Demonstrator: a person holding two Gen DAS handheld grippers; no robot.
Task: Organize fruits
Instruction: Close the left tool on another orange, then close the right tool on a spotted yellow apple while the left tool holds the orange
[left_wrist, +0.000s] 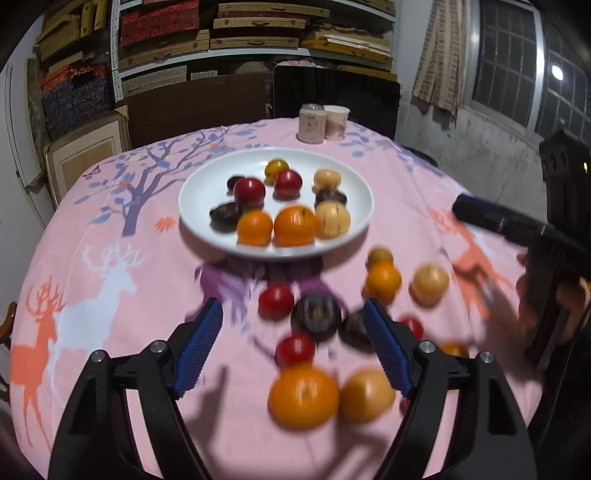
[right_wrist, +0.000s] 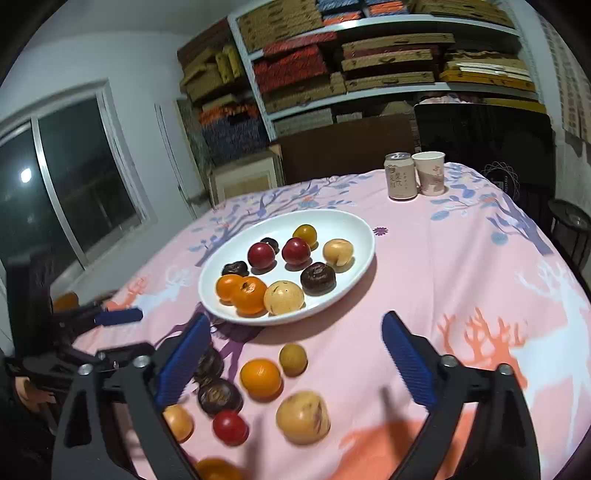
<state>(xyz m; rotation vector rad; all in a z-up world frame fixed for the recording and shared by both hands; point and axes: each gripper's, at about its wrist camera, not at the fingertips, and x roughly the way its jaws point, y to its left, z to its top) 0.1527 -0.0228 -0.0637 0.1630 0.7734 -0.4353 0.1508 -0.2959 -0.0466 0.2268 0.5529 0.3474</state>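
We count roughly nine fruits on white plate (right_wrist: 354, 229); about as many loose on counter (right_wrist: 461, 266). Left gripper (left_wrist: 293, 321), right gripper (right_wrist: 293, 334): jaws released, empty.

Left claw (left_wrist: 293, 315) and right claw (right_wrist: 295, 332) both gape wide, tilted downward, gripping nothing.

Assorted fruits (right_wrist: 260, 379) loose on cloth, others on white plate (right_wrist: 354, 236)
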